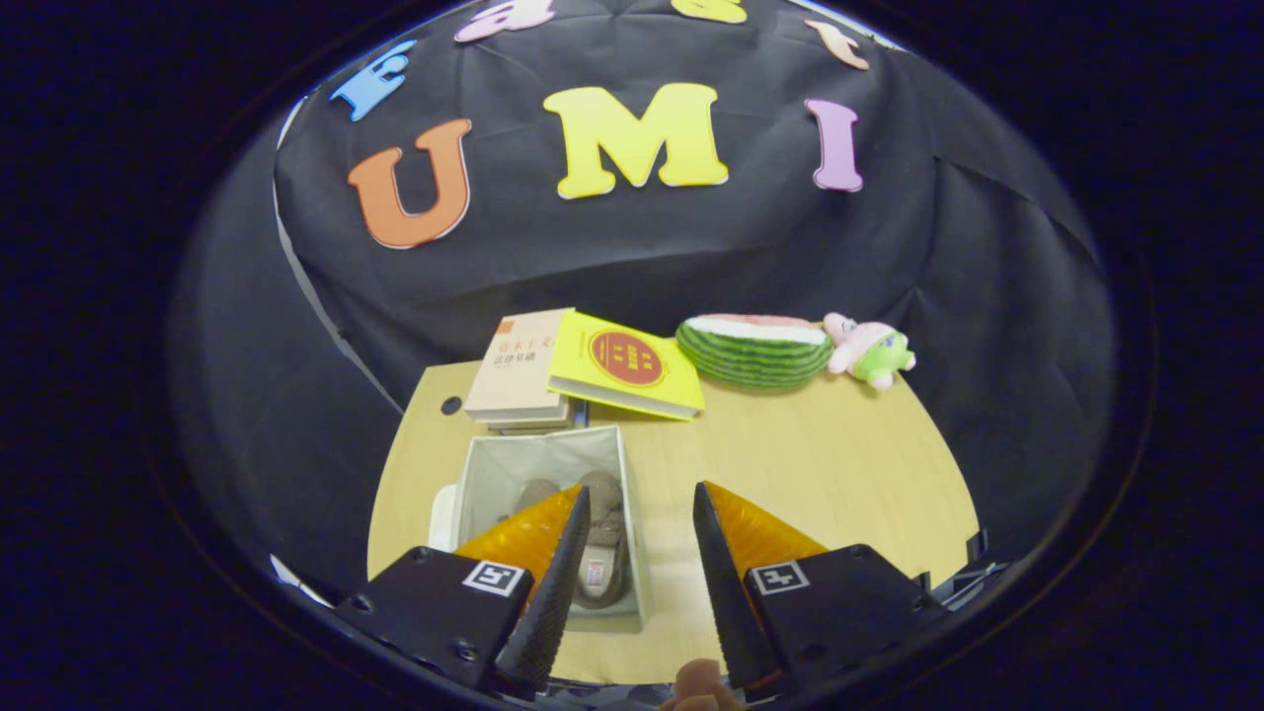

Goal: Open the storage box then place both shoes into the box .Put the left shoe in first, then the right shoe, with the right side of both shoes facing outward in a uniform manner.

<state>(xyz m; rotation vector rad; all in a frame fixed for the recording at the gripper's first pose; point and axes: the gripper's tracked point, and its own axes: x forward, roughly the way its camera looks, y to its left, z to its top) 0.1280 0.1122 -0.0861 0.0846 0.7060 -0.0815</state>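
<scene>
- The storage box [538, 464], a pale fabric bin with its top open, stood on the wooden table [810, 464], its long axis running away from the gripper toward the books.
- Inside it lay brown shoes [602, 533], lengthwise along the box; one showed its insole opening near the gripper end, toe pointing toward the books. I could not tell how many were in there, as the left finger covered part of the box.
- Beyond the box sat a stack of books [515, 375], with a yellow book [627, 365] leaning on it.
- Right of the books lay a watermelon-slice toy [755, 351] and, just beside it, a pink and green plush toy [869, 354].
- The gripper [642, 518] hovered above the table, tilted downward, its fingers spread apart and holding nothing; the left finger overlapped the box, the right was over bare table.
</scene>
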